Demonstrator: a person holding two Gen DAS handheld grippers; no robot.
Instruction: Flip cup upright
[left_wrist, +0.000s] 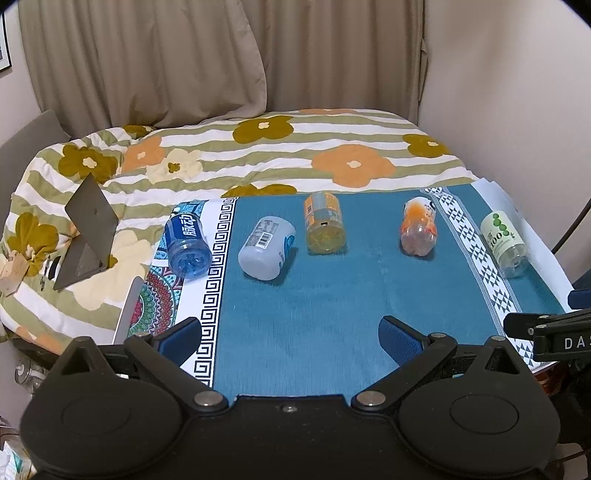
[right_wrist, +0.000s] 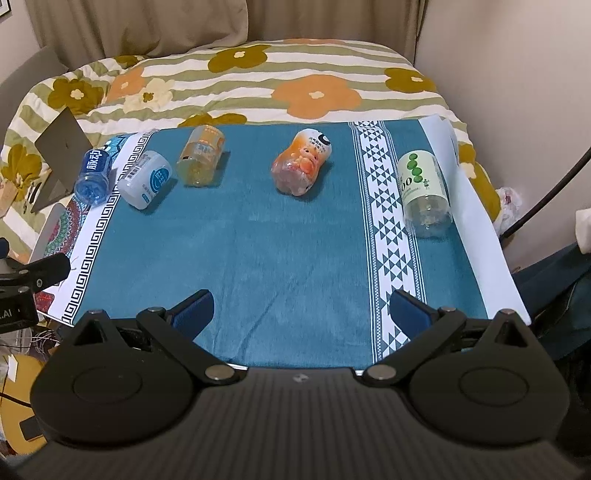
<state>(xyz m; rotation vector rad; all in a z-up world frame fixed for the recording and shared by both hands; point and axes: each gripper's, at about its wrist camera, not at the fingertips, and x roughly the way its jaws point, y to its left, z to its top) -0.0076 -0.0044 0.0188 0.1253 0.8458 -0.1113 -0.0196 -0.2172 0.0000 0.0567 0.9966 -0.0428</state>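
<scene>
Several bottle-like cups lie on their sides in a row across a teal cloth (left_wrist: 314, 306) (right_wrist: 258, 251). From left: a blue one (left_wrist: 186, 242) (right_wrist: 93, 177), a white one with a barcode (left_wrist: 266, 248) (right_wrist: 146, 180), a yellow-orange one (left_wrist: 325, 223) (right_wrist: 200, 159), an orange-pink one (left_wrist: 419, 227) (right_wrist: 301, 166) and a green-labelled clear one (left_wrist: 505, 238) (right_wrist: 424, 192). My left gripper (left_wrist: 290, 338) hangs open over the cloth's near edge, well short of the row. My right gripper (right_wrist: 301, 314) is open too, nothing between its blue pads.
The cloth lies on a flowered, striped quilt (left_wrist: 258, 155) (right_wrist: 295, 74). A grey folded stand (left_wrist: 86, 236) (right_wrist: 59, 158) sits on the quilt at the left. Curtains and a wall stand behind. The right gripper's black body (left_wrist: 546, 334) shows at the left view's right edge.
</scene>
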